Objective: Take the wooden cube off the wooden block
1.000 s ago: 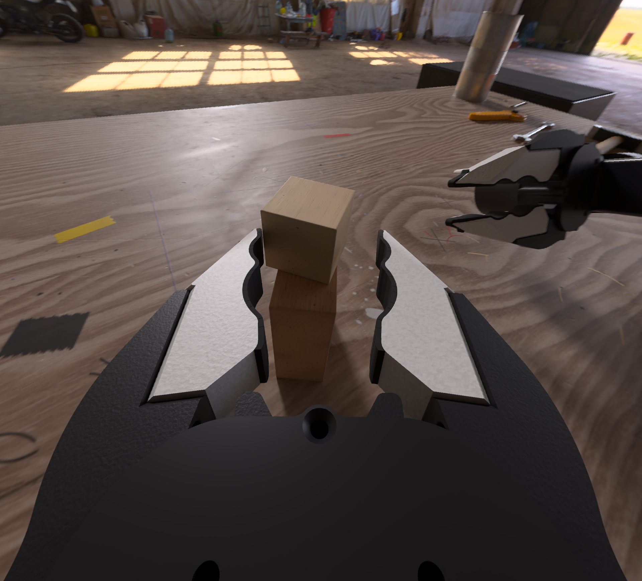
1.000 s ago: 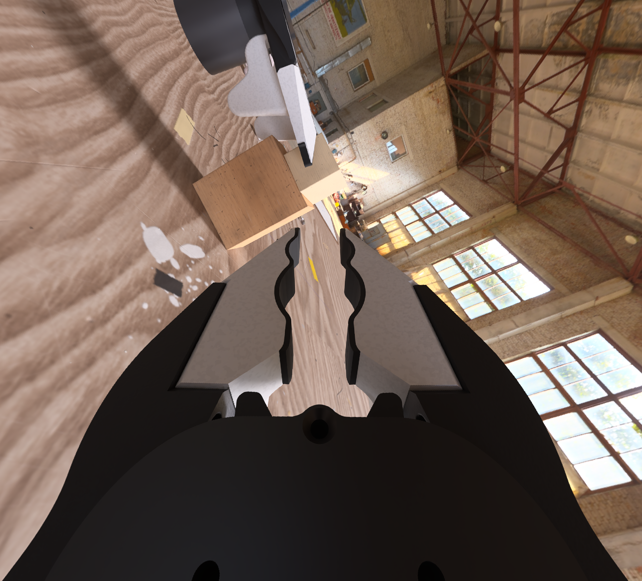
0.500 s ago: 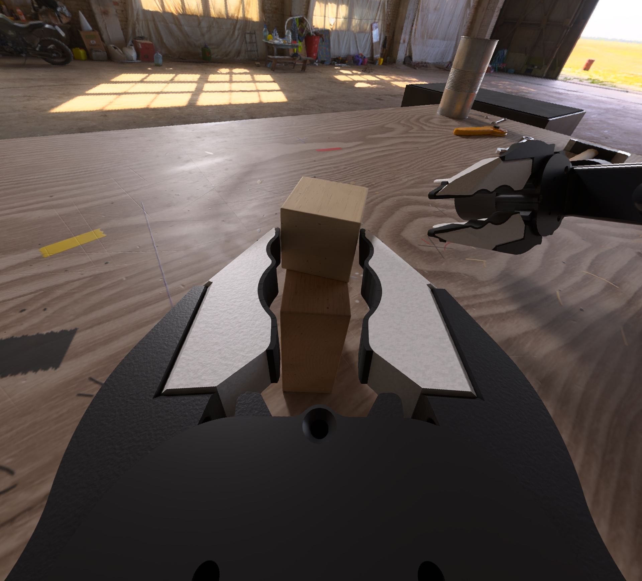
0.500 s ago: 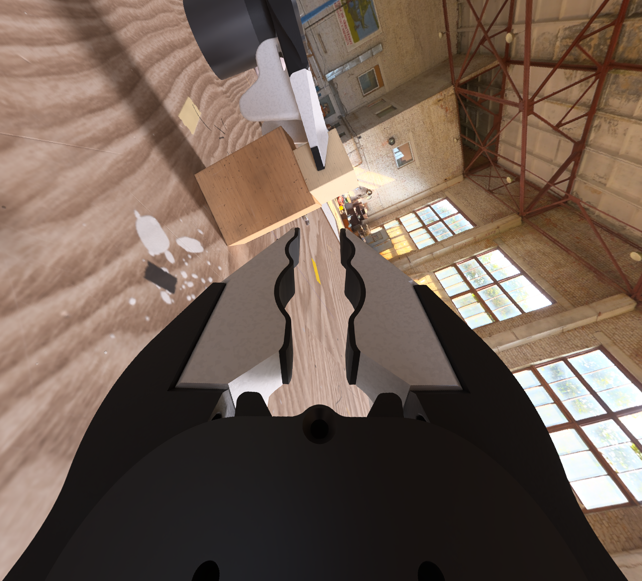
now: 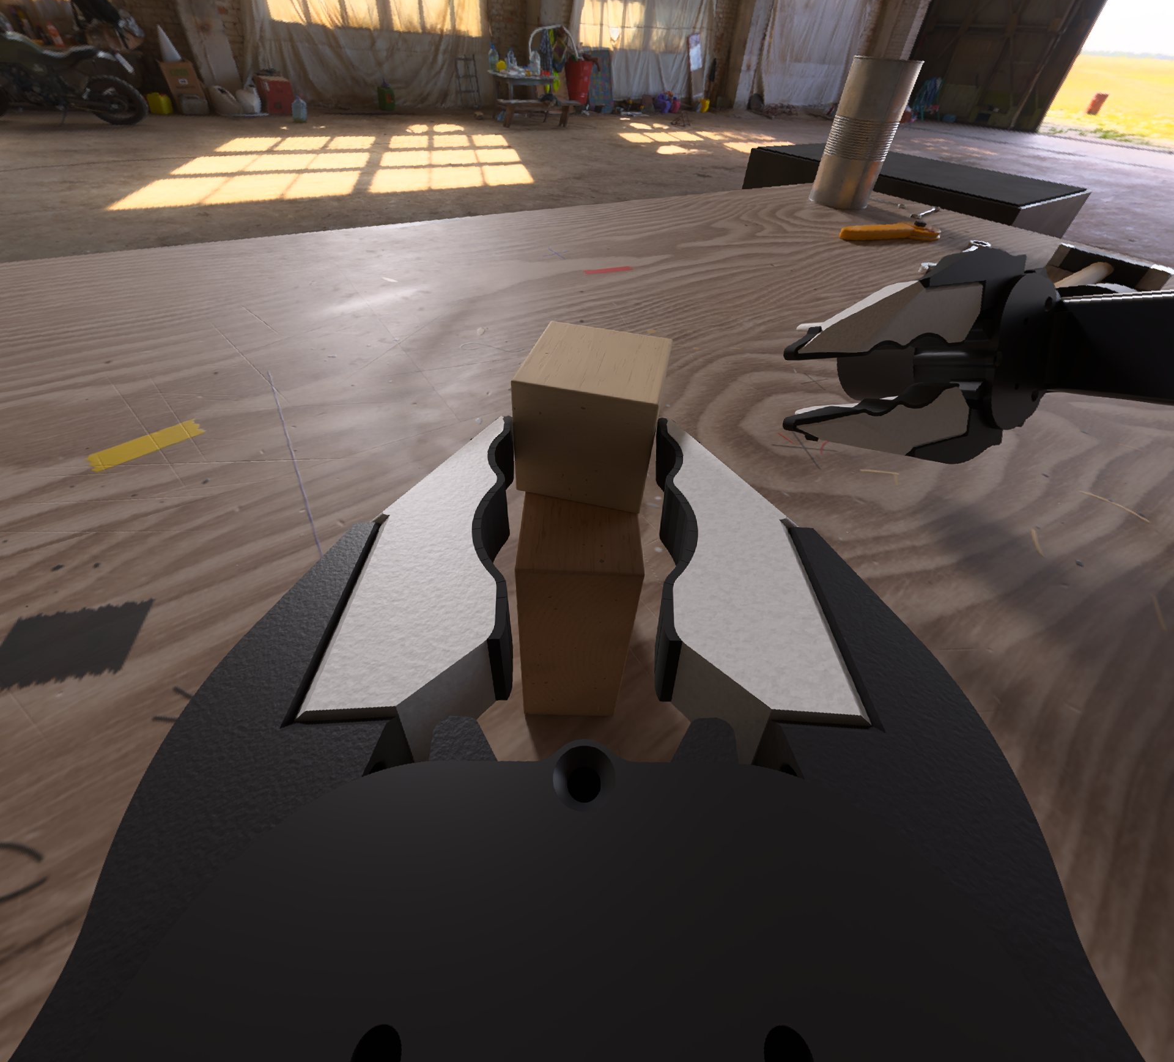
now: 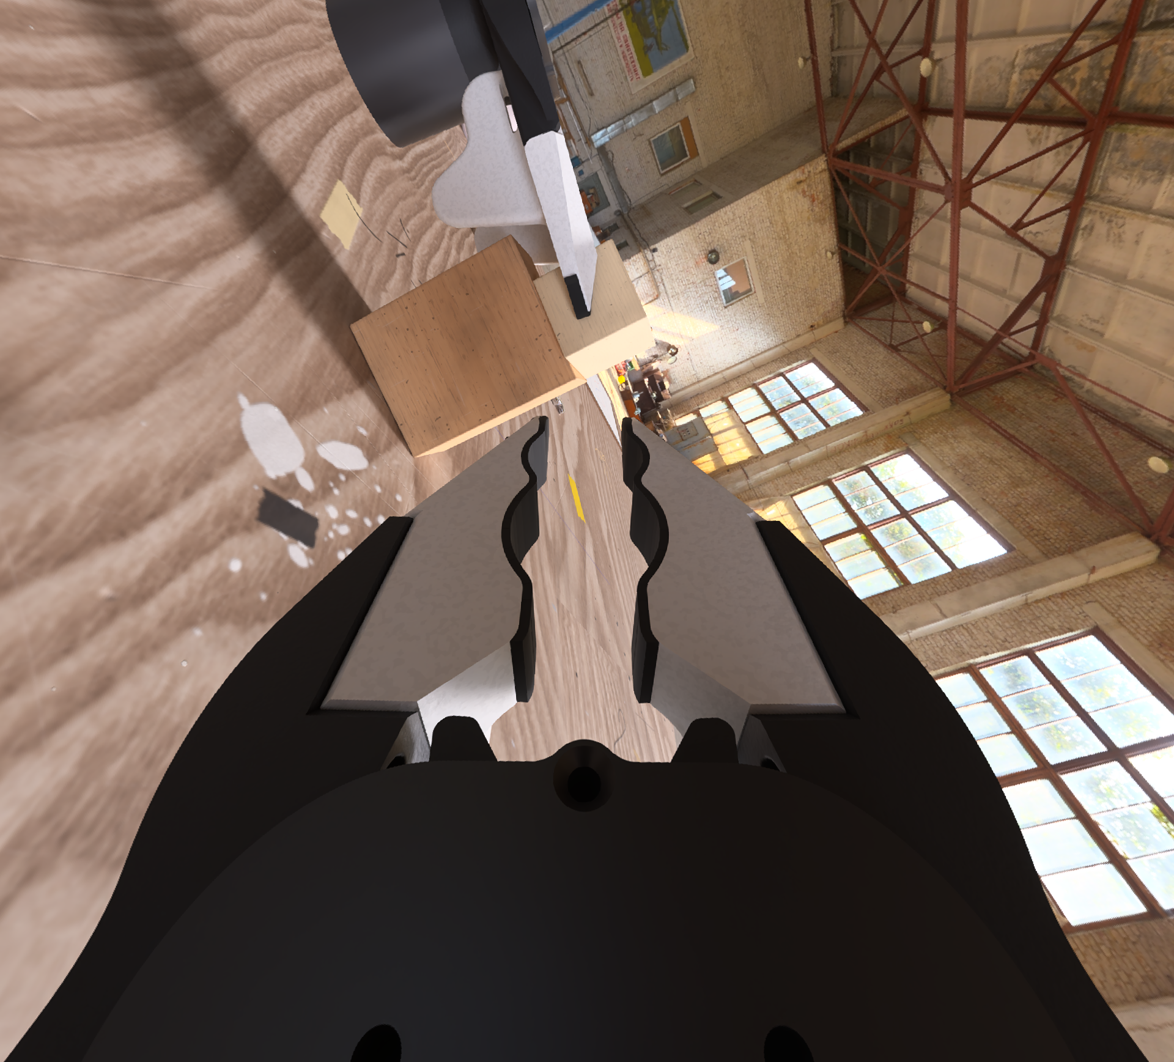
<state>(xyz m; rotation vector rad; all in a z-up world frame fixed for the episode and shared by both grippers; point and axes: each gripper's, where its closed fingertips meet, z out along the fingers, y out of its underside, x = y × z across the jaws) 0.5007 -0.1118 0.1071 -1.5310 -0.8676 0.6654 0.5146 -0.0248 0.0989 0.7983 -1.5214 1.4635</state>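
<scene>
Jaws of left gripper clamp wooden cube; wooden block upright.

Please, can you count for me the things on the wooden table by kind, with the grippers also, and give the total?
Wooden pieces: 2, the wooden cube on top of the wooden block.
Grippers: 2, the left gripper closed on the cube, the right gripper open and apart.
Metal cylinder: 1.
Yellow tool: 1.
Total: 6.
</scene>
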